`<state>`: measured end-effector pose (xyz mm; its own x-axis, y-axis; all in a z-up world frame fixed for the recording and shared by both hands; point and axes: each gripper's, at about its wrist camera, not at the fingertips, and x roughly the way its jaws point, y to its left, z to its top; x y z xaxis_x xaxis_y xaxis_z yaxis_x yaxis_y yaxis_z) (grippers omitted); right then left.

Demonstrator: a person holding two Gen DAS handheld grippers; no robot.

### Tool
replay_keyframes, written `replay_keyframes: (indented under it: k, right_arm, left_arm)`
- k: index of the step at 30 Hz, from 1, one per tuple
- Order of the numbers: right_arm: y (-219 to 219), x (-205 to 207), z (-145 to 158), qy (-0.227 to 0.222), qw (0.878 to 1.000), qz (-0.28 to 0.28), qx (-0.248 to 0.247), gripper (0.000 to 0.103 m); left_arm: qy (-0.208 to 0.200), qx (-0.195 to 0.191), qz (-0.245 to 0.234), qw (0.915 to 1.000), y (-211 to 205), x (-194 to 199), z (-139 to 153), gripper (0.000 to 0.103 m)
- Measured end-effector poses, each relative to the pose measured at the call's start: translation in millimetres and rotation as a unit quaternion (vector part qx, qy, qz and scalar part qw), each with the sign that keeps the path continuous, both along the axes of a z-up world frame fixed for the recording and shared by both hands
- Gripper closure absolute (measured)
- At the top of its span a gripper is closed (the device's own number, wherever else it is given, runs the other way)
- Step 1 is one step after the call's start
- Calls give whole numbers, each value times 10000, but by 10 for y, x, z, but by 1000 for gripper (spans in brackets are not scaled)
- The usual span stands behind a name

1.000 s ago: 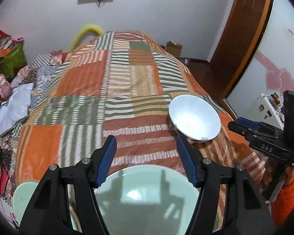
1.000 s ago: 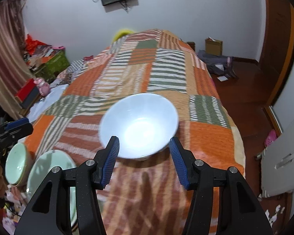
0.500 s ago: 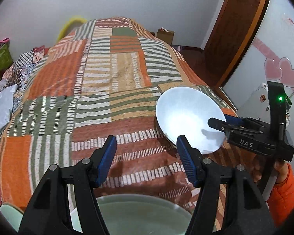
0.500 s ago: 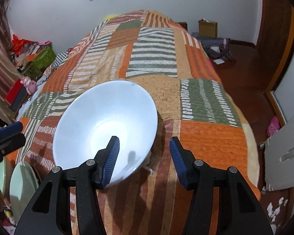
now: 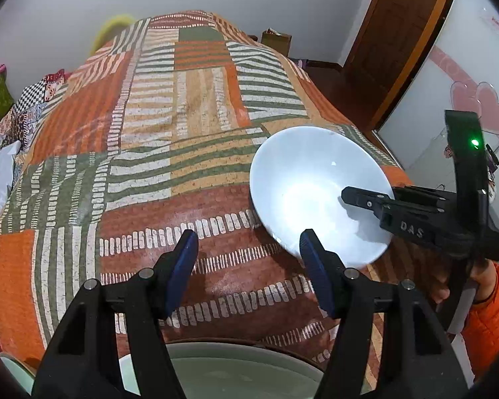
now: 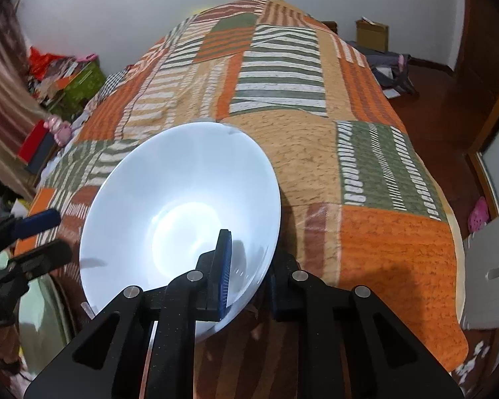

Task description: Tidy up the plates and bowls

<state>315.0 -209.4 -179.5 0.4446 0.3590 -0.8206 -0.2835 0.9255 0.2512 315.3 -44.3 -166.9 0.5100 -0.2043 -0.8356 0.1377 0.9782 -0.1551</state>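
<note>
Left wrist, right gripper (image 5: 349,198) apparently lettered "DAS"

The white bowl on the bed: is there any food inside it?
No, the white bowl shows only a bare glossy inside, with one pad of the right gripper reaching over its rim.

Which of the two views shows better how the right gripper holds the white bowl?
The right wrist view. There the right gripper is shut on the white bowl, one pad inside the wall and the other outside. In the left wrist view the gripper comes in sideways over the bowl, so the outer finger is hidden.
</note>
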Motion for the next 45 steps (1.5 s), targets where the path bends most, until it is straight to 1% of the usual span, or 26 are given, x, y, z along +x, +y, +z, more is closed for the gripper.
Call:
replay_keyframes:
  k: [3, 5, 7, 8, 10, 13, 18, 21, 23, 24, 28, 30, 32, 36, 45]
  right_arm:
    - [81, -64, 23, 4, 9997, 237, 26, 86]
    - [138, -121, 44, 2, 9993, 377, 40, 86]
    - [173, -180, 61, -13, 9989, 473, 18, 86]
    - [191, -193, 59, 12, 9988, 491, 9, 86]
    - [186, -212, 35, 120, 9988, 482, -3, 85]
    - [177, -222, 8, 172, 9989, 430, -27, 83]
    - [108, -246, 25, 201, 9993, 258, 205, 83]
    - [130, -263, 11, 165, 9992, 256, 244, 80]
    - [152, -269, 8, 130, 9994, 255, 209, 80]
    - [159, -271, 14, 101, 9994, 254, 197, 80]
    - [171, -294, 56, 20, 9996, 187, 200, 82]
    - [168, -307, 101, -39, 9996, 152, 237, 82]
    - [166, -324, 154, -106, 9994, 143, 285, 82]
    - [192, -390, 271, -239, 9991, 154, 303, 82]
    - [325, -627, 522, -471, 9980, 253, 341, 82]
  left_arm:
    - [214, -148, 39, 9997, 38, 46, -71, 41]
    - [304, -106, 80, 9994, 46, 60, -112, 46]
    - [443, -60, 80, 9990, 44, 72, -174, 54]
    - [530, -89, 70, 9985, 46, 77, -209, 57]
    - [638, -113, 41, 9979, 34, 74, -261, 66]
    - [670, -99, -67, 9977, -12, 64, -312, 71]
    - [708, -96, -206, 9972, -83, 76, -349, 72]
    - [752, -196, -201, 9968, -90, 84, -387, 72]
    - [771, -260, -226, 9964, -104, 81, -395, 75]
    - [787, -281, -256, 9962, -114, 80, -400, 80]
    - [753, -142, -253, 9967, -162, 62, -389, 81]
    - [768, -200, -222, 9966, -149, 40, -370, 81]
    - [751, -284, -219, 9965, -128, -2, -330, 81]
    - [649, -316, -201, 9972, -106, -107, -219, 81]
    - [323, -427, -82, 9985, 38, -413, 124, 81]
